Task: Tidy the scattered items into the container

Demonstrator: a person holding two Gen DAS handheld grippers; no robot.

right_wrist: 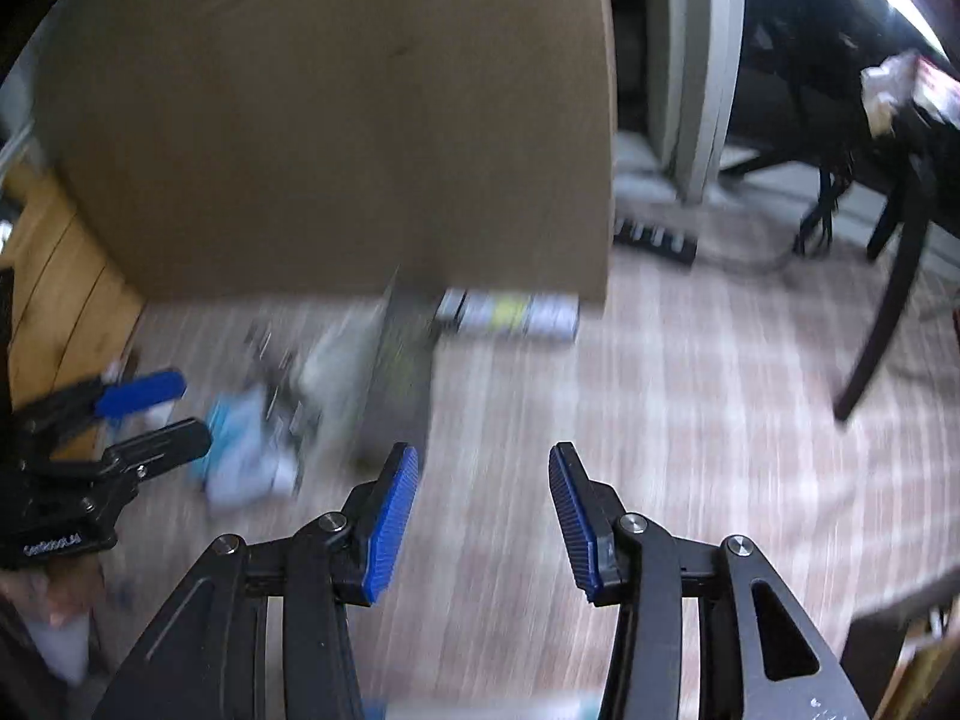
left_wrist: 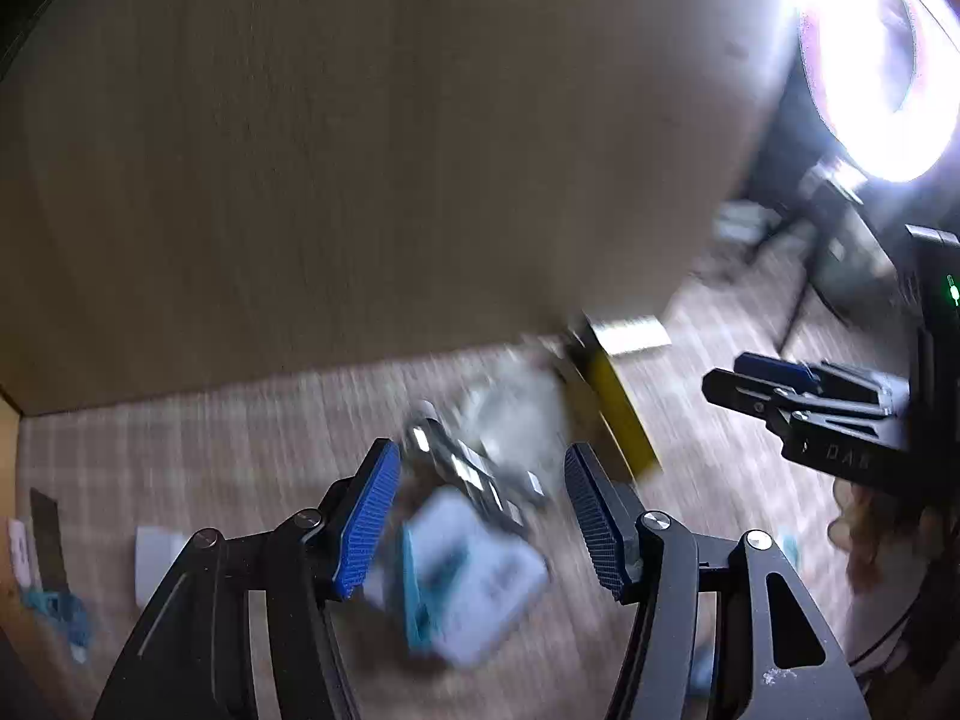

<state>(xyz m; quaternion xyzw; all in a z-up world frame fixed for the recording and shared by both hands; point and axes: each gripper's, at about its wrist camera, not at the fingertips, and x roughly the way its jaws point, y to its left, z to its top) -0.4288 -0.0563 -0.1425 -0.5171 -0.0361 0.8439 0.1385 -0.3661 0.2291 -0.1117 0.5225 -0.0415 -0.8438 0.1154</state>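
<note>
- Left tool (left_wrist: pixel 480 516): jaws stand wide and hold nothing; the blue ribbed pads frame the clutter on the floor without touching it.
- Right tool (right_wrist: pixel 480 516): jaws likewise wide and empty, over bare wood-grain floor (right_wrist: pixel 690 420); the left tool appears at the left edge of this view.
- Scattered items: a heap lies on the floor at the foot of a large brown board (left_wrist: pixel 360 150). A white-and-teal packet (left_wrist: pixel 468 582) lies nearest, between the left tool's pads in the picture; a dark object with shiny patches (left_wrist: pixel 468 468) lies just beyond it, and a yellow strip (left_wrist: pixel 618 414) slants away to the right.
- Deciding relation: the heap lies straight ahead of and below the left tool, but to the left of the right tool; the left hand is judged the nearer.
- Hard to make out: motion blur smears every item, so their exact kinds cannot be told. A container cannot be identified in either view. A bright ring lamp (left_wrist: pixel 870 60) washes out the far right corner.
</note>
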